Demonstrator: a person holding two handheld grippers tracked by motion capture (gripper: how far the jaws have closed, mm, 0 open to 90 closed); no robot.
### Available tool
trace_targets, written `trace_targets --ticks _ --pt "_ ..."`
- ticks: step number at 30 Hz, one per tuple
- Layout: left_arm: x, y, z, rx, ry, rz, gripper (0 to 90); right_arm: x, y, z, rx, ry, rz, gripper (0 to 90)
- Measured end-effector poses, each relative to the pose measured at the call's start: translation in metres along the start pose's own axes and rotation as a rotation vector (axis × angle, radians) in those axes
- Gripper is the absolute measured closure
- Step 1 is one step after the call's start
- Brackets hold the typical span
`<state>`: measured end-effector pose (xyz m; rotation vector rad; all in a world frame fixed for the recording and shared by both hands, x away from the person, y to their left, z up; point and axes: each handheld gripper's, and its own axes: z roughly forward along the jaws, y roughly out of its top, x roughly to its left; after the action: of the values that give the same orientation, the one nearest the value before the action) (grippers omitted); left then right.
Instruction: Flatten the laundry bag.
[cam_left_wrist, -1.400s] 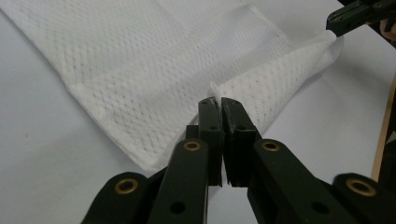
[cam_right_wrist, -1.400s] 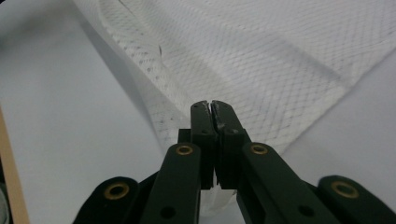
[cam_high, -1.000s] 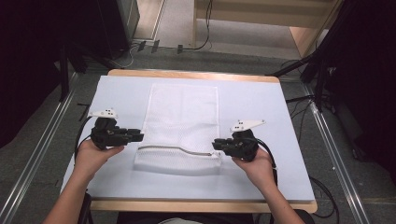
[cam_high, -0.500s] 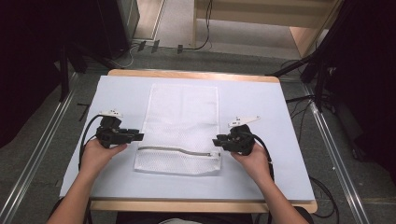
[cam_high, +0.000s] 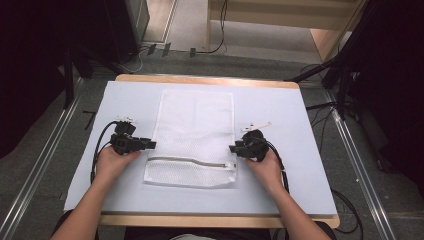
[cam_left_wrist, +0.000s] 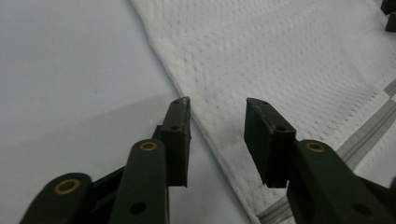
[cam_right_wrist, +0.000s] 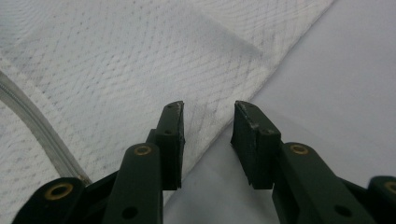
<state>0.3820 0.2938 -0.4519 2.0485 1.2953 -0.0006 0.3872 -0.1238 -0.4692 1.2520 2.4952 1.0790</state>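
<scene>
A white mesh bag (cam_high: 195, 125) lies flat on the pale table cover (cam_high: 300, 125), its grey zipper (cam_high: 190, 162) running across the near end. My left gripper (cam_high: 152, 145) sits low at the bag's left edge. In the left gripper view its jaws (cam_left_wrist: 217, 105) have just been closing a little; they straddle the bag's hem (cam_left_wrist: 289, 56) with the pads clear of it, the zipper (cam_left_wrist: 369, 130) off to the right. My right gripper (cam_high: 231, 148) is at the bag's right edge. Its jaws (cam_right_wrist: 208, 108) have just been opening and stand over the edge of the mesh (cam_right_wrist: 116, 60) without pressing it.
The table's wooden rim (cam_high: 200, 80) runs along the far side. Bare cover lies left and right of the bag. Cables (cam_high: 100, 145) trail from both grippers over the cover. Beyond the table are dark frames (cam_high: 345, 75) and floor cables.
Both grippers have sunk toward the table at the bag's two sides. The bag's near end, wavy a second ago, now lies flat with the zipper straight. The right jaws stand wider apart.
</scene>
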Motion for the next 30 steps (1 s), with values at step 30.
trace_targets --ticks 30 --pt "0.000 0.016 0.005 0.006 0.023 0.025 68.6 -0.017 0.027 0.013 0.010 0.048 0.017 76.2"
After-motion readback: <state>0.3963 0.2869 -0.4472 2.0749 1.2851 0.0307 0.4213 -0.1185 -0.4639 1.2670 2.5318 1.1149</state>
